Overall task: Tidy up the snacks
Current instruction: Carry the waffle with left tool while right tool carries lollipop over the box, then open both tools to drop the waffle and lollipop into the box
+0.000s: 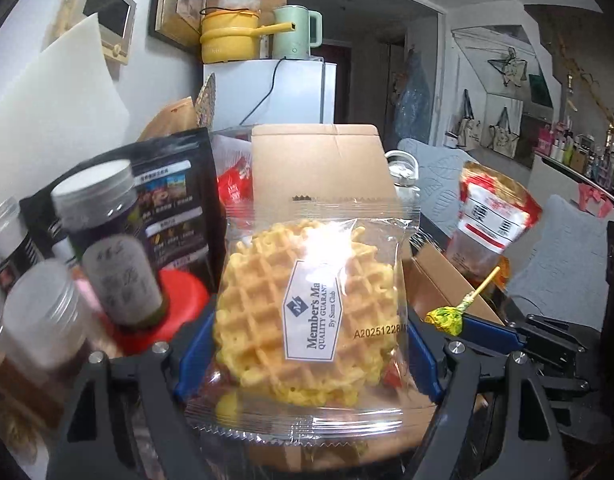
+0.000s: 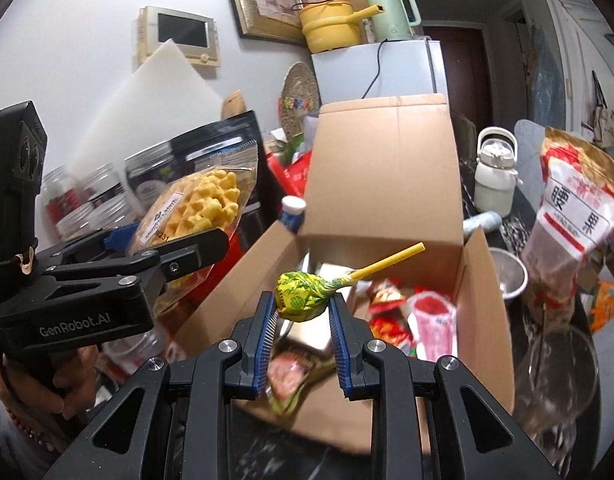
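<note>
My left gripper (image 1: 307,344) is shut on a clear packet of yellow waffle (image 1: 307,304), held upright in front of an open cardboard box (image 1: 319,168). In the right wrist view the packet (image 2: 195,208) sits left of the box (image 2: 387,176). My right gripper (image 2: 301,312) is shut on a lollipop in a yellow-green wrapper (image 2: 303,296), its yellow stick pointing up and right, held above the box's open front. The lollipop also shows in the left wrist view (image 1: 447,316). Several wrapped snacks (image 2: 391,312) lie inside the box.
Several lidded jars (image 1: 95,208) and a black pouch (image 1: 175,196) stand left of the box. A red-and-white snack bag (image 2: 575,216), a white flask (image 2: 495,176) and a glass bowl (image 2: 563,376) stand on the right. A white fridge (image 2: 391,68) stands behind.
</note>
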Demonstrator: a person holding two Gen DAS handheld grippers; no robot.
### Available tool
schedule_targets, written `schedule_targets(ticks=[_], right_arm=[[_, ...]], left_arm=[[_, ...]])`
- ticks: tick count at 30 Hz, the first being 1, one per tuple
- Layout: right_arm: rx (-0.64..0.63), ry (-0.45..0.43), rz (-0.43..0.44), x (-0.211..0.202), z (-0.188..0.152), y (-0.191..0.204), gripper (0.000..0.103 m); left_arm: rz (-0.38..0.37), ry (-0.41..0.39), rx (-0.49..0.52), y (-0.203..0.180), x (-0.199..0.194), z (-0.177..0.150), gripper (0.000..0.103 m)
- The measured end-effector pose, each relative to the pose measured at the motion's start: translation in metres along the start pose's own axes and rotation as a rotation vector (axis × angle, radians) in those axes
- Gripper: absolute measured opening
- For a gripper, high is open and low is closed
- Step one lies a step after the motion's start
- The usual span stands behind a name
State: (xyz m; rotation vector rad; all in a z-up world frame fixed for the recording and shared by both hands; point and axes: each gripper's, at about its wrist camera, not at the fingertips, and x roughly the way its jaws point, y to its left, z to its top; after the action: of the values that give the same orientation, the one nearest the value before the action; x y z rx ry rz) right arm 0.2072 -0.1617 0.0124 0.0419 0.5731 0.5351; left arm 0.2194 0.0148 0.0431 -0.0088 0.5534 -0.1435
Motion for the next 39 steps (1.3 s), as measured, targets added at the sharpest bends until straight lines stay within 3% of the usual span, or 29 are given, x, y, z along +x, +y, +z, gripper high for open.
schedule_targets(ticks=[13,22,35,39], right_arm=[[0.039,0.028,-0.076,0.051,0.025,-0.052,0.027],[0.062,0.126,-0.093,0.074,0.014,-0.063,0.027],[0.071,0.246,-0.104,0.102,-0.004,-0.069,0.027],[0.072,0.273,-0.11,0.108,-0.008,-0.071,0.027]], left_arm=[[0.021,0.033,0.009,-0.009,0.064,0.017,0.082],[0.053,0.16,0.035,-0.011,0.102,0.005,0.082],[0.037,0.359,0.021,-0.008,0.145,-0.01,0.082],[0.054,0.387,0.037,-0.012,0.152,-0.012,0.082]])
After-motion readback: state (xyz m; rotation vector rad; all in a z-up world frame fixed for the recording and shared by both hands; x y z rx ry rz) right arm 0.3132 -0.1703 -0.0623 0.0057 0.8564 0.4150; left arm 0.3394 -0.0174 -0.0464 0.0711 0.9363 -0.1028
